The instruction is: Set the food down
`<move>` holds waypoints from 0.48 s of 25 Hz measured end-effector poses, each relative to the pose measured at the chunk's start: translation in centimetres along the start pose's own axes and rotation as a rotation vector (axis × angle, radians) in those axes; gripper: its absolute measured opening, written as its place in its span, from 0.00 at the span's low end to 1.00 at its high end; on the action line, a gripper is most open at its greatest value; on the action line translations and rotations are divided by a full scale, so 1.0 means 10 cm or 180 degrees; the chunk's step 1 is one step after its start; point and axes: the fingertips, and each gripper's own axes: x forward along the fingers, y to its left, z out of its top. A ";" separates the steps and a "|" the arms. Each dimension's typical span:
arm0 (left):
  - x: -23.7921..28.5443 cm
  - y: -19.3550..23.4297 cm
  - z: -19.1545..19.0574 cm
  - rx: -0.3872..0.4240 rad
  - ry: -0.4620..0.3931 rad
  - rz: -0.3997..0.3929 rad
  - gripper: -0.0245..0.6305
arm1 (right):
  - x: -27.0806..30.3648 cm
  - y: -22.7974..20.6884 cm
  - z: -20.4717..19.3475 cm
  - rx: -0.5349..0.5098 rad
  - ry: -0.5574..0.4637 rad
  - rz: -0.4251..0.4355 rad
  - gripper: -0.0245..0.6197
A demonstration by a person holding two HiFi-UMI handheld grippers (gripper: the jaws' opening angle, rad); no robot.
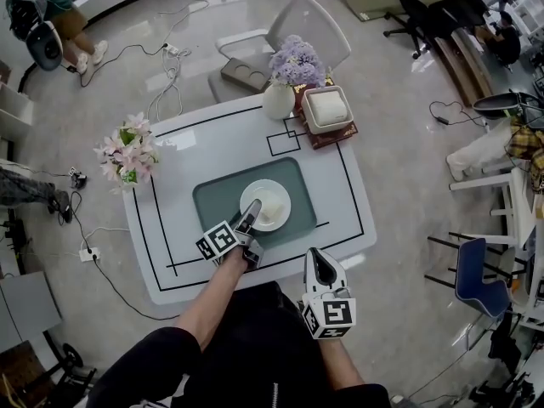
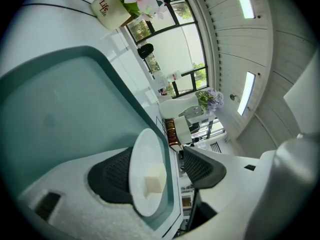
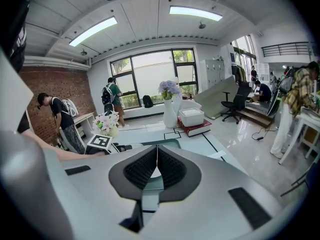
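Note:
A white plate [image 1: 265, 204] with a pale cube of food [image 1: 274, 202] lies on a teal mat [image 1: 212, 195] in the middle of the white table [image 1: 170, 253]. My left gripper [image 1: 252, 207] reaches over the plate's near-left rim. In the left gripper view the plate [image 2: 145, 154] and the food cube [image 2: 154, 180] stand between the jaws; one pad [image 2: 112, 174] lies behind the plate and the other pad [image 2: 202, 168] stands clear of it, so my left gripper [image 2: 165, 168] is open. My right gripper [image 1: 320, 260] hovers at the table's front edge, and in its own view my right gripper [image 3: 157, 167] is shut and empty.
At the table's far side stand a white vase of purple flowers [image 1: 280, 100] and a white box on books [image 1: 327, 109]. A pot of pink flowers [image 1: 127, 155] sits at the left edge. A chair [image 1: 306, 24] stands behind the table; cables lie on the floor.

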 end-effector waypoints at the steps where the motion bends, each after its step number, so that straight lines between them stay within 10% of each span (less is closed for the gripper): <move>1: 0.00 -0.01 0.00 0.0037 0.0002 -0.0009 0.50 | 0.00 0.01 0.00 0.0000 0.0002 0.0007 0.05; 12: -0.05 -0.02 0.01 0.0633 0.0068 0.0198 0.64 | -0.02 0.02 -0.01 0.0014 -0.0011 0.0040 0.05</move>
